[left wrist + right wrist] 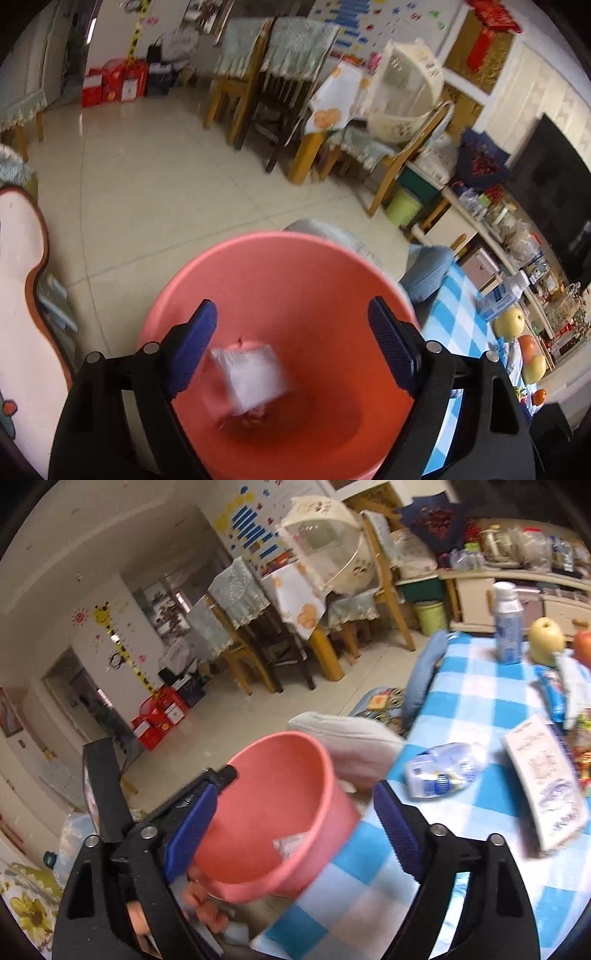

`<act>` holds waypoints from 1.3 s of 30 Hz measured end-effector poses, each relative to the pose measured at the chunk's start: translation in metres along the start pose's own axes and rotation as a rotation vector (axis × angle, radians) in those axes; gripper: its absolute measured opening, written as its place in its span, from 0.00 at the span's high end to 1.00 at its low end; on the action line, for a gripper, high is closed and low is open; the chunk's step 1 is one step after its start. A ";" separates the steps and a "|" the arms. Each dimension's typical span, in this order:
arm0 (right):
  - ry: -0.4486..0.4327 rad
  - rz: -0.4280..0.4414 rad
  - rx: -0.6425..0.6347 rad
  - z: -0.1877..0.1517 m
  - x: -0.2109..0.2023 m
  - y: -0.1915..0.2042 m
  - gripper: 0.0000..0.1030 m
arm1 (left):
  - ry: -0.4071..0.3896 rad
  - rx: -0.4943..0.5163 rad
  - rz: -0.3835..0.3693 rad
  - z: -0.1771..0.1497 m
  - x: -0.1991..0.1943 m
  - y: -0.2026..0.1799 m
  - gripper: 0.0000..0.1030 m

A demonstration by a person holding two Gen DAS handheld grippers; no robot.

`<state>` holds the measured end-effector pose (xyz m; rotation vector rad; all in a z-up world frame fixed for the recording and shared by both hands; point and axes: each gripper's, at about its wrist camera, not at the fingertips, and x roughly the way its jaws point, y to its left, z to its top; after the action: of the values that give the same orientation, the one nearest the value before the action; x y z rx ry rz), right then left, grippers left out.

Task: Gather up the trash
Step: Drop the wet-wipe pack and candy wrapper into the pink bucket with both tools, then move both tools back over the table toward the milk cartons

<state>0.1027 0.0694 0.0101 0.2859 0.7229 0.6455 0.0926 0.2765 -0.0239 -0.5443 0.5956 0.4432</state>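
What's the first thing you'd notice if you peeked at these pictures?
The big pink bucket fills the middle, just past the table's edge, with a white scrap of trash blurred inside it. The left hand-held gripper hovers open above it. Beside it, the blue-checked tablecloth holds a crushed plastic bottle.

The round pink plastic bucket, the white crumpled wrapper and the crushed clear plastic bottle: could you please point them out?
Pink plastic bucket [295,266]: left wrist view, inner wall.
White crumpled wrapper [251,376]: left wrist view, centre.
Crushed clear plastic bottle [443,771]: right wrist view, middle.
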 end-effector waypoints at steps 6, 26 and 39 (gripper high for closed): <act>-0.023 -0.104 -0.035 -0.013 -0.031 -0.022 0.13 | -0.055 0.116 -0.108 -0.007 -0.008 -0.034 0.13; -0.076 -0.287 -0.087 -0.051 -0.108 -0.086 0.08 | -0.017 0.400 -0.234 -0.060 -0.027 -0.122 0.13; -0.103 -0.332 -0.022 -0.058 -0.142 -0.133 0.08 | -0.002 0.561 -0.240 -0.096 -0.029 -0.170 0.13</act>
<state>0.0413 -0.1221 -0.0180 0.1716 0.6455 0.3213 0.1235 0.0817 -0.0138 -0.0747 0.6121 0.0385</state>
